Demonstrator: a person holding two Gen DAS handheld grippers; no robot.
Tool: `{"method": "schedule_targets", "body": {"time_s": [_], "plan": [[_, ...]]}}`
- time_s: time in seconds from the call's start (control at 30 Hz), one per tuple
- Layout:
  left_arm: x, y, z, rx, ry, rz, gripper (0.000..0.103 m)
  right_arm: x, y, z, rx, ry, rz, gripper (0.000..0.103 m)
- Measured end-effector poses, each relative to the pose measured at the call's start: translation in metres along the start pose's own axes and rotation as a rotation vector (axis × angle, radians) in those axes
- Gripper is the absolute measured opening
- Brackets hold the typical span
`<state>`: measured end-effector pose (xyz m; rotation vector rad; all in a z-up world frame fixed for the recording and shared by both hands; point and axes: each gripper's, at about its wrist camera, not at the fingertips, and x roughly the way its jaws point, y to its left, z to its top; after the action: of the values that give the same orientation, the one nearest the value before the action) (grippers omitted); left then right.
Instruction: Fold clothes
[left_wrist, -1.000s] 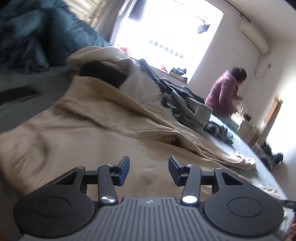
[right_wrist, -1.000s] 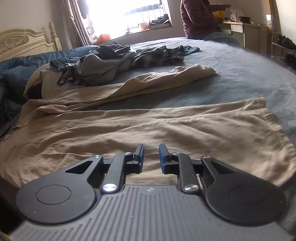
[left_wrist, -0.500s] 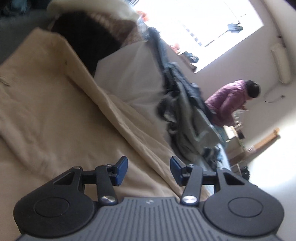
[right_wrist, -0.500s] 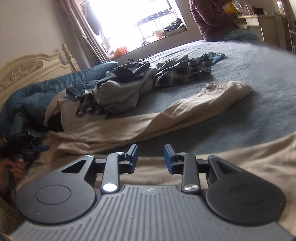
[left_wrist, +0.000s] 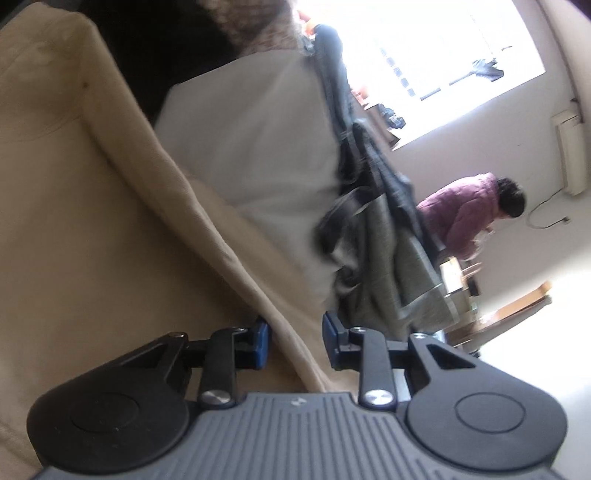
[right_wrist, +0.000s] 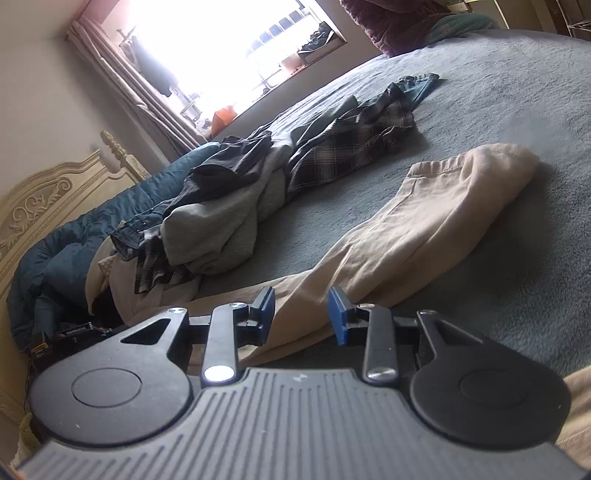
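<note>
Two claws, left claw (left_wrist: 295, 341) closing astride beige trousers (left_wrist: 92, 221) fold edge

Bed (right_wrist: 498, 110) strewn with clothes.
Beige trousers (right_wrist: 424, 221) lie just beside the clothes heap (right_wrist: 229, 206); blue quilt (right_wrist: 74, 251) behind the heap.

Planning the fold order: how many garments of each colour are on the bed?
Tan trousers: 1
Plaid shirt: 1
Grey top: 1
Black garment: 1
Denim: 1
Total: 5 told apart; the pile may hide more.
</note>
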<state>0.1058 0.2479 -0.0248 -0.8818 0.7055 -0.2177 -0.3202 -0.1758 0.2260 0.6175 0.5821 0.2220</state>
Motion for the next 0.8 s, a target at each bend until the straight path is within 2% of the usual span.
{"method": "schedule_targets", "body": {"time_s": [0.13,0.2,0.33,0.43,0.5,0.6,0.7,0.8], "plan": [[0.01,0.001,0.005,-0.044,0.0,-0.044,0.031,-0.002,-0.013,0.012,0.033,-0.05,-0.047,0.031],[0.012,0.003,0.004,-0.076,0.014,-0.056,0.035,-0.005,-0.02,0.02,0.046,-0.081,-0.073,0.031],[0.013,-0.002,0.0,-0.057,0.001,-0.052,0.036,0.0,-0.028,0.041,-0.004,-0.094,-0.127,0.031],[0.007,-0.003,0.0,-0.08,-0.01,-0.075,0.036,0.018,-0.027,0.058,-0.078,-0.024,-0.184,0.035],[0.005,-0.004,0.002,-0.078,-0.017,-0.085,0.036,0.029,-0.025,0.061,-0.079,0.038,-0.175,0.04],[0.004,-0.007,0.004,-0.07,-0.028,-0.096,0.036,0.036,-0.026,0.054,0.03,0.115,-0.073,0.041],[0.011,-0.01,0.008,-0.064,-0.035,-0.106,0.036,0.046,-0.027,0.044,0.109,0.172,-0.033,0.041],[0.013,-0.01,0.01,-0.051,-0.034,-0.098,0.033,0.056,-0.022,0.042,0.117,0.19,-0.05,0.041]]}}
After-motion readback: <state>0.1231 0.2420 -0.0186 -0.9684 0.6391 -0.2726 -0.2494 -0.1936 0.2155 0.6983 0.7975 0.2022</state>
